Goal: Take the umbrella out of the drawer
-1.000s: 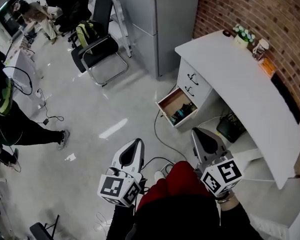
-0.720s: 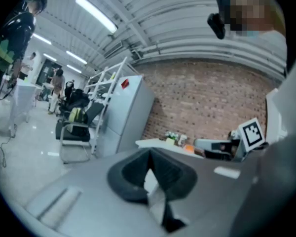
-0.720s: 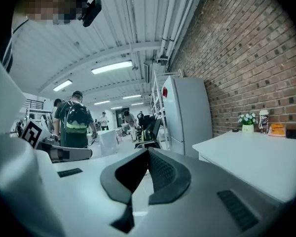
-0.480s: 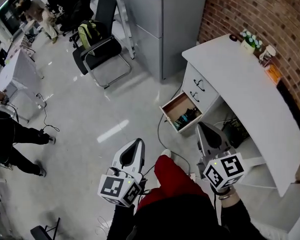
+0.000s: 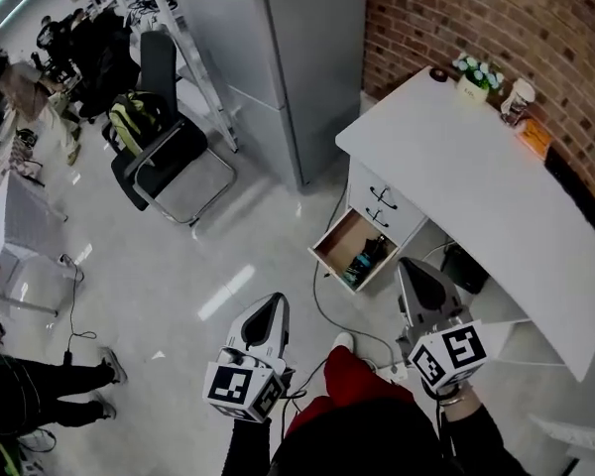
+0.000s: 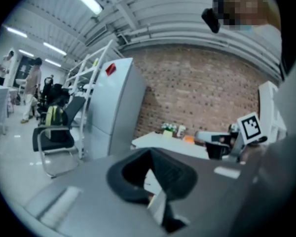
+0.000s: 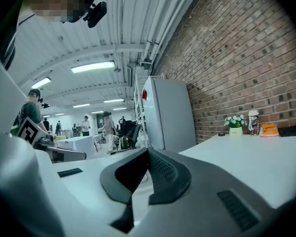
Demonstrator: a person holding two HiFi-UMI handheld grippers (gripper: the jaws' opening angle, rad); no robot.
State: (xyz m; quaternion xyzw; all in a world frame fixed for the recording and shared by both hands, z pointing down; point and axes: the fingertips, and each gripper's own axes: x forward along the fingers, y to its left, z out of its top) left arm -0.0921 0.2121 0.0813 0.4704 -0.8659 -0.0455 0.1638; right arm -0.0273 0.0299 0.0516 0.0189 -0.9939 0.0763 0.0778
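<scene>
A: Why are both tools carried low and out in front like that?

B: The person is standing back from the desk [image 5: 476, 167], so nothing is within reach yet. The left gripper [image 5: 274, 303] and the right gripper [image 5: 409, 266] are simply held ahead of the body. Each has its jaws pressed together with nothing between them. Closed tips suit the walk in, and they would have to part before any grasp.

A: And the drawer [image 5: 329, 238]?

B: It looks like the bottom one under the desk's near end, pulled well out over the floor. It sits at about one o'clock from the left gripper and eleven o'clock from the right. Standing open like that, its contents can be reached from above.

A: Where is the umbrella [image 5: 371, 250]?

B: Inside that drawer, toward its three o'clock side and well apart from both grippers. It shows as a short, dark bundle lying aslant, with a teal patch at its near end. It is too small in the head view to tell handle from canopy, or whether the teal belongs to it.

A: So how far along is the task?

B: Seemingly still at the approach, since the umbrella lies untouched.
</scene>
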